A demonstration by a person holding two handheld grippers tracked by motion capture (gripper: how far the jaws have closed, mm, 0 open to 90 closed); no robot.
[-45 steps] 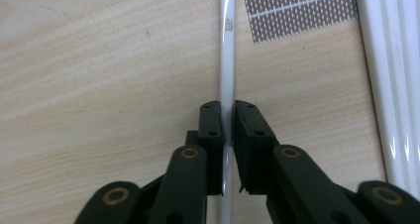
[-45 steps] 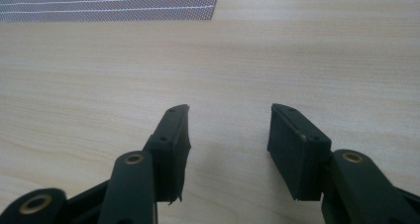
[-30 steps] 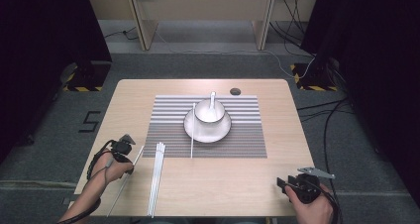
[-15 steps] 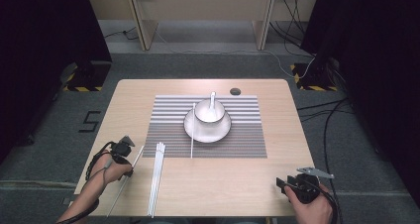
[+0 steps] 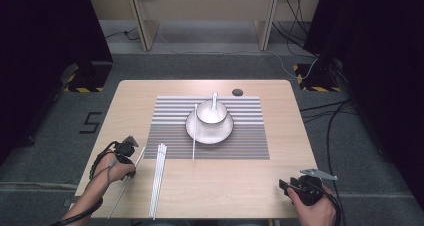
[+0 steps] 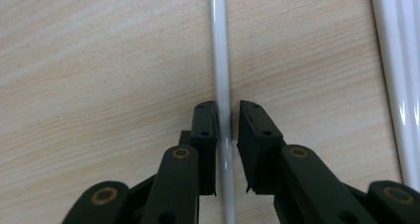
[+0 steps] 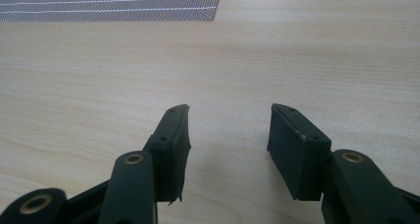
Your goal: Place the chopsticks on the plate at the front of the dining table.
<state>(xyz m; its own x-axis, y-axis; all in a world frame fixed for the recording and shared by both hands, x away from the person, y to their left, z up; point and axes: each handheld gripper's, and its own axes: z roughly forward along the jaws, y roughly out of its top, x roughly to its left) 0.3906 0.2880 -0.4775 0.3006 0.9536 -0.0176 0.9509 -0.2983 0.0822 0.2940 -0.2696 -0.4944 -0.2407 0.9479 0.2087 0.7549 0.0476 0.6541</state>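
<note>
Left hand-held gripper (image 6: 227,122) is straddling a white chopstick (image 6: 219,60), jaws nearly closed around it, its long axis running straight ahead between them. Right hand-held gripper (image 7: 229,135) is sitting open over bare bench (image 7: 297,45), well apart from it

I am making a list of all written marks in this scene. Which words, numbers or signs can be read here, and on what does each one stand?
"5": a dark digit marked on the grey floor, left of the table.
No readable text stands on the table, the striped placemat, the bowl, the plate or the white sticks.
The black and yellow stripes on the floor stands are a hazard pattern without words.
</note>
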